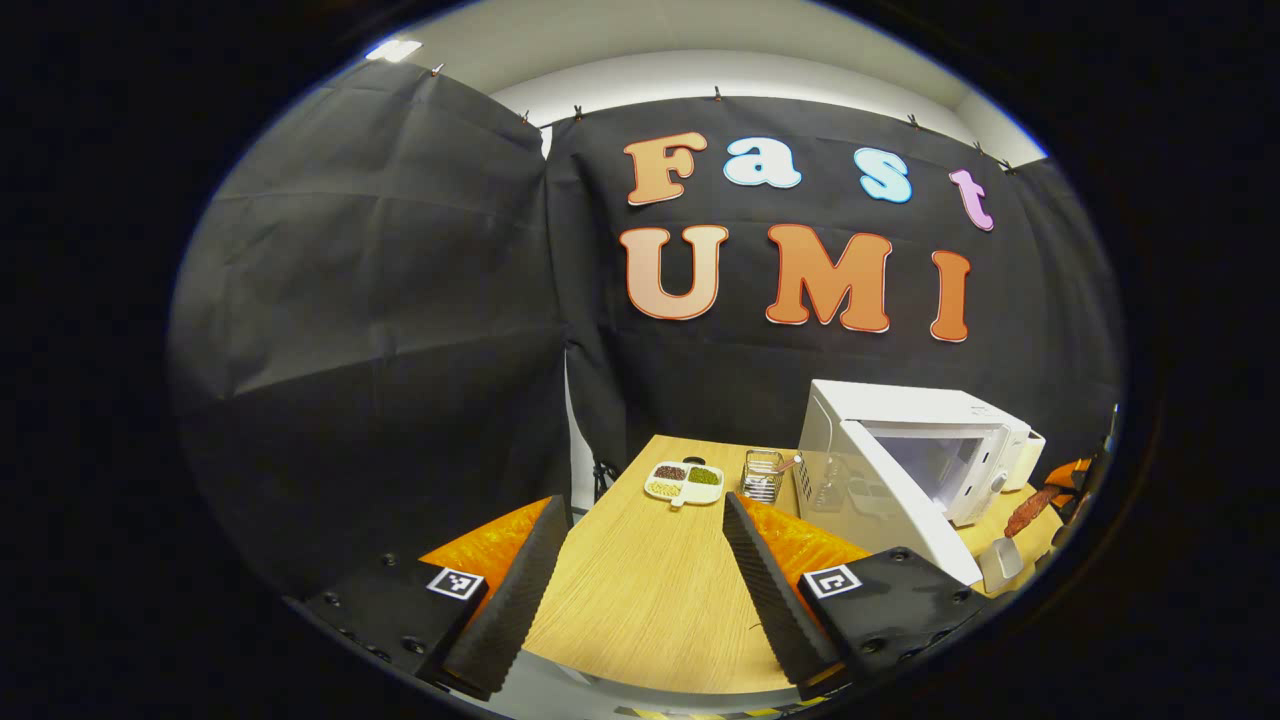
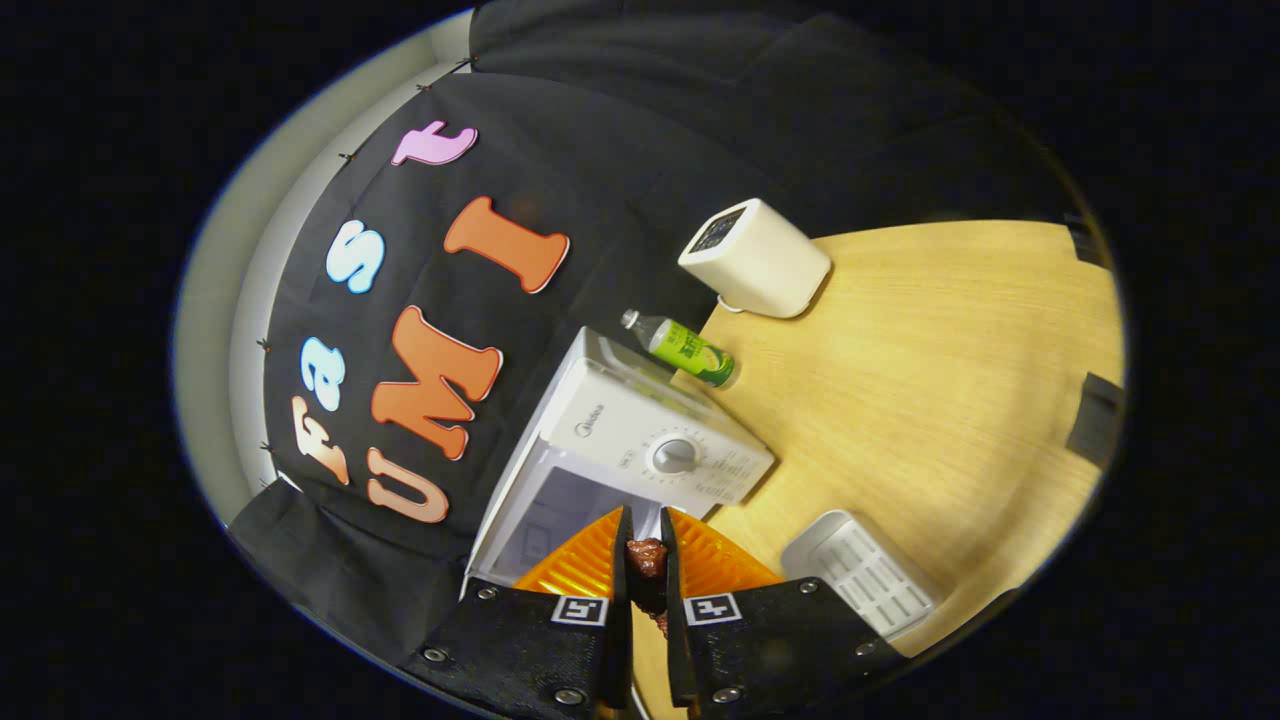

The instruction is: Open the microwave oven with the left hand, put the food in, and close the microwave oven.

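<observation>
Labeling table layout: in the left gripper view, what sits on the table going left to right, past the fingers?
Divided plate of beans → wire basket → microwave's open door → microwave body. Things at the far right edge are too cramped to order.

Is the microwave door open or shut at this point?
Open. In the left gripper view the microwave door swings out toward the camera, exposing the cavity.
</observation>
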The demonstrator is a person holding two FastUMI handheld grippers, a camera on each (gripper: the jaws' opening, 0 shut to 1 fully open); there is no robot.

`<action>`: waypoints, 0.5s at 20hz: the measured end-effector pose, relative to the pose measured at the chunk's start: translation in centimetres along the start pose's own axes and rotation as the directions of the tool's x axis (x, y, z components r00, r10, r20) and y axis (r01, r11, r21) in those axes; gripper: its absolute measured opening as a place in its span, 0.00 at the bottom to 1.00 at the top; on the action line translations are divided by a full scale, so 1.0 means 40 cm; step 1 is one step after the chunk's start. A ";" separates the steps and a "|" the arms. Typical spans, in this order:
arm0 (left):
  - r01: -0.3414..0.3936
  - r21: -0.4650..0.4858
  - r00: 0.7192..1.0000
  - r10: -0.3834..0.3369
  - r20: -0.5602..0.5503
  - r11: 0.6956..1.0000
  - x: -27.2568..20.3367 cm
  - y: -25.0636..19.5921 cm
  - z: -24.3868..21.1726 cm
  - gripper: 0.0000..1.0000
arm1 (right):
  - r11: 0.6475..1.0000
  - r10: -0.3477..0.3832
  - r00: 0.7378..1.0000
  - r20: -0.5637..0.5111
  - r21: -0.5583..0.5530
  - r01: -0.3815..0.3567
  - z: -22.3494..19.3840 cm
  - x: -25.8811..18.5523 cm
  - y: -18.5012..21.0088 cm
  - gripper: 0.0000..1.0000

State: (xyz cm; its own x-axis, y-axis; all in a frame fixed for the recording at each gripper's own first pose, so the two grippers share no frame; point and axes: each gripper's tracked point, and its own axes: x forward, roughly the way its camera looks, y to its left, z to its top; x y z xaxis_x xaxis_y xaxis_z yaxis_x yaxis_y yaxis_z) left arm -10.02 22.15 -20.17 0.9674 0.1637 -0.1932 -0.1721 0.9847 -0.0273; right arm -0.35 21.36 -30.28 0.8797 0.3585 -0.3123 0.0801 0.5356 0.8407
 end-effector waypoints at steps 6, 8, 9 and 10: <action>0.007 -0.012 1.000 -0.006 0.010 1.000 -0.007 0.002 0.010 0.98 | 0.997 0.075 0.996 -0.046 0.013 -0.075 -0.105 0.104 0.148 0.13; -0.002 -0.007 1.000 0.002 0.009 1.000 -0.007 0.015 0.008 1.00 | 0.996 0.087 0.995 -0.058 0.021 -0.086 -0.136 0.137 0.183 0.13; -0.008 -0.009 1.000 0.008 0.006 1.000 -0.010 0.024 0.005 1.00 | 0.996 0.089 0.994 -0.058 0.023 -0.088 -0.147 0.152 0.195 0.13; -0.010 -0.014 1.000 0.010 0.001 1.000 -0.008 0.030 0.002 1.00 | 0.996 0.086 0.995 -0.053 0.027 -0.085 -0.159 0.170 0.207 0.13</action>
State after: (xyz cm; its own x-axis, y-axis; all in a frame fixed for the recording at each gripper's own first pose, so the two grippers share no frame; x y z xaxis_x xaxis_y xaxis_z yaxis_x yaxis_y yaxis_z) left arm -10.52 23.28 -20.05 0.9658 0.1739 -0.1921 -0.1846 0.9821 -0.0387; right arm 3.31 33.10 -28.26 0.8574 0.4431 -0.2616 0.0179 0.4824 0.8758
